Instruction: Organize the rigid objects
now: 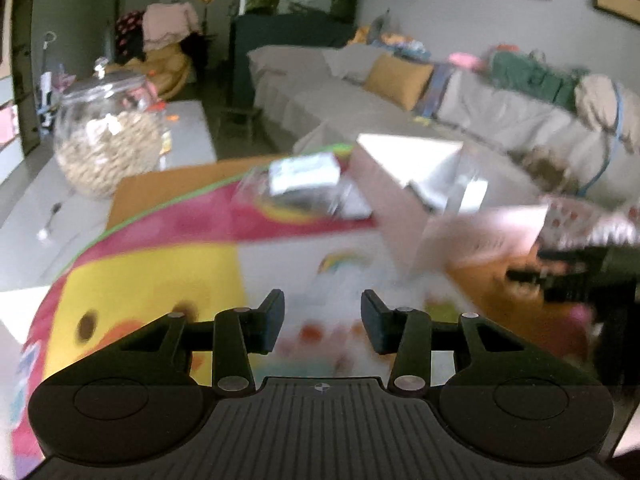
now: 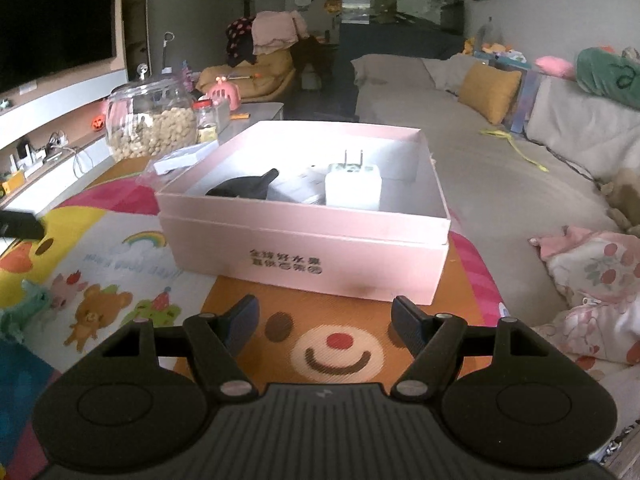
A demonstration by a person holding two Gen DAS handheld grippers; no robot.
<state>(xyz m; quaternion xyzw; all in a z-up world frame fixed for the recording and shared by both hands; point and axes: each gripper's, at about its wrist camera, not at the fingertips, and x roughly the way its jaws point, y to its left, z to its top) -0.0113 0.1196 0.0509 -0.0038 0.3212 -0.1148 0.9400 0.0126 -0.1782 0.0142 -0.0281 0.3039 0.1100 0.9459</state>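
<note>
Two sets of tongs show on my feeds, both spread apart and holding nothing. Far left on the table stands the glass jar (image 2: pixel 152 120) of nuts, with my left tongs (image 1: pixel 322 322) over the cartoon mat (image 2: pixel 120 280), that view blurred. Further right, the pink box (image 2: pixel 308 236) sits on the mat, long side across my right view. Inside it, the black object (image 2: pixel 244 188) points its narrow end up toward the right; beside it the white plug adapter (image 2: pixel 352 186) stands prongs up. My right tongs (image 2: pixel 325 322) hover just before the box
</note>
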